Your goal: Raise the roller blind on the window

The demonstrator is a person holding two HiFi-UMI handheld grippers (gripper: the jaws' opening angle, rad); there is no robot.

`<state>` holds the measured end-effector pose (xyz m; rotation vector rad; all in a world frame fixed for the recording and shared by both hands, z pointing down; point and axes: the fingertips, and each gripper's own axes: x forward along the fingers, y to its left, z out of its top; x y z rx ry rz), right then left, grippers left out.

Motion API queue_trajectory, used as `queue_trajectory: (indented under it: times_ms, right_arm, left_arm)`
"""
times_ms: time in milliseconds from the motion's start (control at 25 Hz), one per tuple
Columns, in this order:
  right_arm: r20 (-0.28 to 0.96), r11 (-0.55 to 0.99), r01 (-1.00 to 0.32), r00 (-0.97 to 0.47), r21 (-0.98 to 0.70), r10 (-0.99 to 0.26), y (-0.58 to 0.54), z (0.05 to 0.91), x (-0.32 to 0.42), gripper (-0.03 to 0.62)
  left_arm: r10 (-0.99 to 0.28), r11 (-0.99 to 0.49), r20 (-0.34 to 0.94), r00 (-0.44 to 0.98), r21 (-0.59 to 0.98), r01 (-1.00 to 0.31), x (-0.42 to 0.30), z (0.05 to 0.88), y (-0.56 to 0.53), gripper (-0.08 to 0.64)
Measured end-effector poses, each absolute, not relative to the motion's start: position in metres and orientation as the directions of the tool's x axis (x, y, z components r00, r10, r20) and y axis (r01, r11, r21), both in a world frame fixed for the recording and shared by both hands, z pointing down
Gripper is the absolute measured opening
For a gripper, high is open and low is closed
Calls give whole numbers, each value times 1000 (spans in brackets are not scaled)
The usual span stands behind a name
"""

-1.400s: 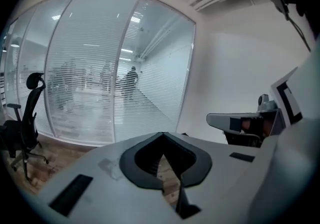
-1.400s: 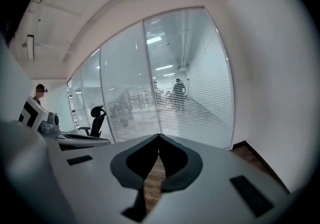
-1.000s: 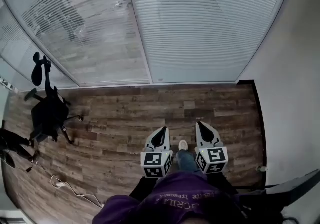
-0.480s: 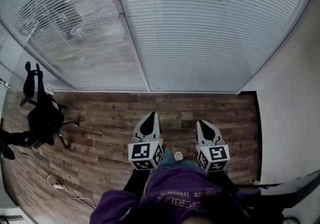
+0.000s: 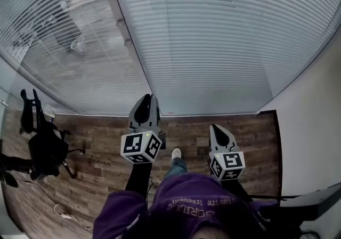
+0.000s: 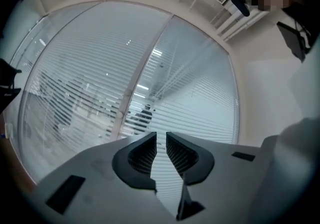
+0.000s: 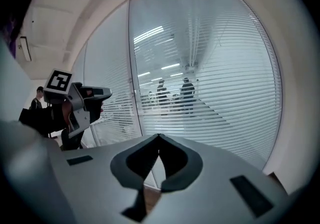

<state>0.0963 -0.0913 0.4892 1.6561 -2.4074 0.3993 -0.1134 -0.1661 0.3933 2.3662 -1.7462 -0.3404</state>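
The only lettering in sight is a pale line of print across the person's purple sweatshirt [image 5: 184,208] at the bottom of the head view, upside down and too blurred to read. Each gripper's white cube bears black square markers but no words. The white blind of thin horizontal slats [image 5: 213,40] fills the upper half of that view, hanging fully down over the glass wall to the brown wood-plank floor [image 5: 106,123]. Its slats run side to side across the frame and its drop runs top to bottom. A pale upright window post [image 5: 125,40] splits it into a left and a right panel. The left gripper [image 5: 151,96], at the centre of the frame, points at the foot of the blind just right of that post, its tips overlapping the lowest slats in the picture. In the left gripper view its dark jaws stand a narrow slit apart, having just been opening, with nothing between them, and the slats lie beyond the tips, not against them. The right gripper [image 5: 214,126], lower right of centre, sits over the floor short of the blind. In the right gripper view its jaw tips meet and hold nothing, and the blind lies ahead with figures of people [image 7: 186,92] dim behind it. A black office chair [image 5: 42,144] stands at the left edge.
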Motion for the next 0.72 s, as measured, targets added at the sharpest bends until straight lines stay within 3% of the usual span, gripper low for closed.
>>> queue_trajectory:
  times_ms: [240,400,560,720]
  right_arm:
    - [316,307,-945,-326,-108,-891,-171,484,71,-2]
    - [343,294,-948,-317,-118,-884,-192,481,55,-2]
    - [359,276,-956,-295,-103,-886,-196,491,56,-2]
    - [354,290,-955,-294,-65,-888,-215,483,65,-2]
  left_arm:
    - [-986,-163,-79,147,262,-951,-189,379,-287,105]
    - [-995,-96,-51,83,402,-911,-225,376,-344,143]
    - [-995,-101,-44,93,597,-796,-233,387,-373,146]
    - [-995,-98,-61,78,697,-710,-235,382,-395,146]
